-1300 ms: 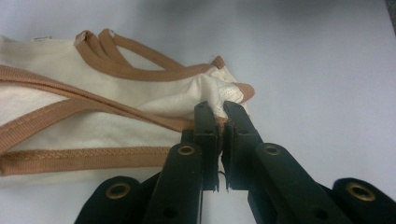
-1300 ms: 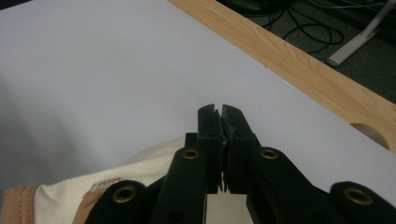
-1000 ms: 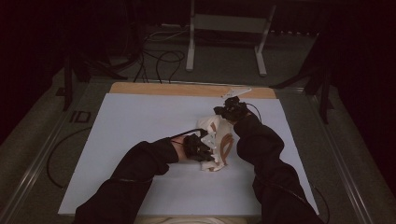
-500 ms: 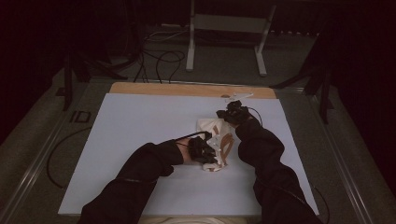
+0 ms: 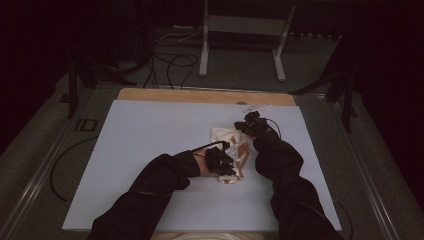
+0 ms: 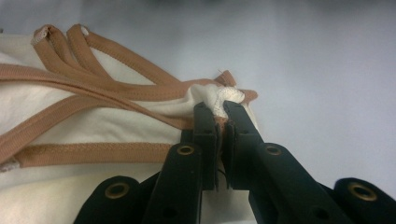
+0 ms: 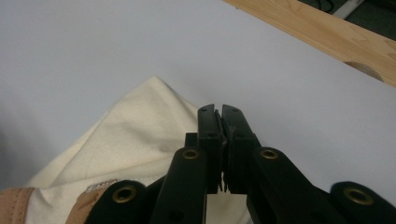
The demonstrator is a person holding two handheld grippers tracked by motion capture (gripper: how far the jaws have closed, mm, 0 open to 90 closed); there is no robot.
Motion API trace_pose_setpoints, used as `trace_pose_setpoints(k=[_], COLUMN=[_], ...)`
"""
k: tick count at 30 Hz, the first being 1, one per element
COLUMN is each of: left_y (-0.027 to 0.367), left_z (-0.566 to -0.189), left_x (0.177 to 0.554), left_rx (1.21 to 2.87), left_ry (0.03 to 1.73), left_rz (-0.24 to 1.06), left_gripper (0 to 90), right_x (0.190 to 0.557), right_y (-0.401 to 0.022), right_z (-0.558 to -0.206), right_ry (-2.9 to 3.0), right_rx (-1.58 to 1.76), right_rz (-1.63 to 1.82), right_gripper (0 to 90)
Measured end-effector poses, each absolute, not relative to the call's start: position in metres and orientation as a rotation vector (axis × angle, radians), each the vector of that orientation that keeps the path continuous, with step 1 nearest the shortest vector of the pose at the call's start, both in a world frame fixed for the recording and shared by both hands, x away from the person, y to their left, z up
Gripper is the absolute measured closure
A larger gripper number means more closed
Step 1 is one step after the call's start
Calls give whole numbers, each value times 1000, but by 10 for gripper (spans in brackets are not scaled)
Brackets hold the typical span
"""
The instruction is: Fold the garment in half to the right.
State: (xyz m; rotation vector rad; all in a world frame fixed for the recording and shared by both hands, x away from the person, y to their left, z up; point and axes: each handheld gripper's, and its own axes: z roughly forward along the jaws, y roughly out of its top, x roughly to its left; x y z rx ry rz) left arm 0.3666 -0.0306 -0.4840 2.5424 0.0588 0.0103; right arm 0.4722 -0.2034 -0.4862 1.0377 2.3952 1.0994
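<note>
Garment: cream woven cloth, matt, soft, edged with tan ribbed elastic trim. Table cover: smooth, matt, pale grey-blue sheet. Far table edge: bare light wood, visible grain. Left gripper: matt black plastic jaws with brass-coloured metal eyelets.

On the table before you, the garment lies bunched right of centre, your left gripper at its near end, your right gripper at its far end.
</note>
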Motion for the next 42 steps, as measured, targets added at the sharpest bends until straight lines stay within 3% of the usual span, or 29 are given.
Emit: trace_pose_setpoints(k=[7,12,14,16,20,21,25,28,31,34,42], left_y=[-33,-33,-32,-31,-29,-28,-24,-21,-15,-10,13], left_z=[-488,-487,-486,-482,-478,-474,-466,-462,-456,-454,-456], left_x=[368,368,367,366,365,365,363,363,363,363,363], left_rx=[2526,2520,2507,2495,2477,2468,2448,2427,2393,2387,2372], left_ry=[93,99,97,91,102,101,116,137,149,172,259], left_rz=[-10,-36,-51,-45,-49,-44,-29,-28,-45,-35,-26], left_gripper=[824,688,623,574,485,462,374,321,152,69,18], right_x=[476,478,479,480,480,480,480,479,477,474,460], right_y=[-207,-208,-209,-209,-209,-209,-210,-211,-210,-209,-204], right_z=[-493,-495,-495,-494,-492,-490,-482,-478,-473,-472,-475], right_ry=[2401,2410,2407,2415,2418,2414,2398,2399,2405,2415,2452], right_rx=[1068,1082,1098,1098,1105,1121,1131,1131,1128,1126,1106], right_rz=[1097,1088,1083,1076,1071,1082,1108,1120,1113,1112,1111], right_gripper=[872,841,780,776,672,593,509,496,482,475,486])
